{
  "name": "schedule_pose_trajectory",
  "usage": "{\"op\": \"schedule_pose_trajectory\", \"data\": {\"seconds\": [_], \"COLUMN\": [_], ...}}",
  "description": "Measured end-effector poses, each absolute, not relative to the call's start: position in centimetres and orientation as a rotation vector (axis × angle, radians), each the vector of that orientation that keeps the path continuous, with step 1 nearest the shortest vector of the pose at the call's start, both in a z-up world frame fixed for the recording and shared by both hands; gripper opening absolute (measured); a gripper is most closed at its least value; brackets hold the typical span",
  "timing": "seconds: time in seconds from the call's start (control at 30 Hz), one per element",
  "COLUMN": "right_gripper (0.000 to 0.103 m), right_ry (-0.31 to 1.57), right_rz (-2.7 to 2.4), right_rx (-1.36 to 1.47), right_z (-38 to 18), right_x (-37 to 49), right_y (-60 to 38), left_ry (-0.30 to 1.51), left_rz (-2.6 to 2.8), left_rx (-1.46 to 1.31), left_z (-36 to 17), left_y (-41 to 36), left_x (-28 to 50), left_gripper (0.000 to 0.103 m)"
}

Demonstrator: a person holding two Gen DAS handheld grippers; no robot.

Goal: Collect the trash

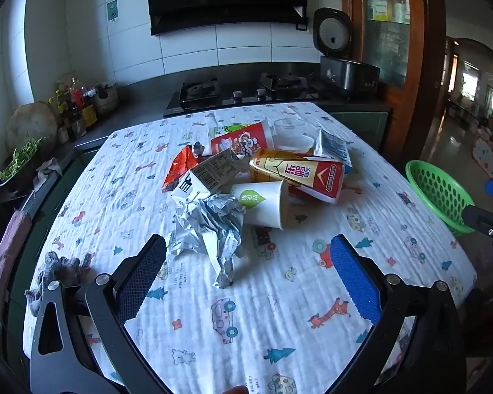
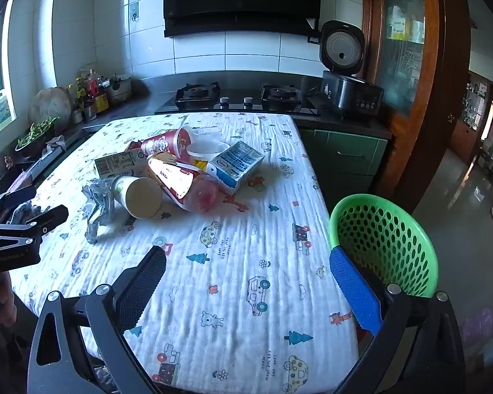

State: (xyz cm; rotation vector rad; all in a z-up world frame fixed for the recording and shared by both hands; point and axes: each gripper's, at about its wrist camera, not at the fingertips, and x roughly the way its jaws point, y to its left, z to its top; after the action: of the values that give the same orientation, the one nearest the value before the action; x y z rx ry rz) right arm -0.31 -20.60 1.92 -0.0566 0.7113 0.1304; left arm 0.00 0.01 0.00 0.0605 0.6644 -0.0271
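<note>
Both the left tool [image 1: 248, 256] and right tool [image 2: 248, 267] gape wide, empty, above the cartoon-print cloth-covered bench [image 2: 246, 295]. The heaped cartons, cups and crumpled silver foil [image 1: 207, 229] lie mid-bench (untouched); the green perforated plastic basket [image 2: 387, 239] stands at the bench's right edge.

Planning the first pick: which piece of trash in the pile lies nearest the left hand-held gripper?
The crumpled silver foil wrapper, at the pile's near edge just beyond the open left hand-held gripper. The white paper cup and cartons lie farther back.
</note>
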Motion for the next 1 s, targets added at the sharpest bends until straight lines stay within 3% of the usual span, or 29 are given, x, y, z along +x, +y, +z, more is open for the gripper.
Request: {"op": "schedule_pose_trajectory", "data": {"seconds": [1.0], "right_gripper": [0.097], "right_ry": [0.722], "right_rz": [0.140], "right_rx": [-0.072], "right_z": [1.7], "right_x": [0.9], "right_y": [-19.6], "left_ry": [0.693], "left_rz": [-0.030], "left_rx": [0.035], "left_z": [-0.8], "left_y": [0.7], "left_x": [0.9], "left_gripper": [0.098]}}
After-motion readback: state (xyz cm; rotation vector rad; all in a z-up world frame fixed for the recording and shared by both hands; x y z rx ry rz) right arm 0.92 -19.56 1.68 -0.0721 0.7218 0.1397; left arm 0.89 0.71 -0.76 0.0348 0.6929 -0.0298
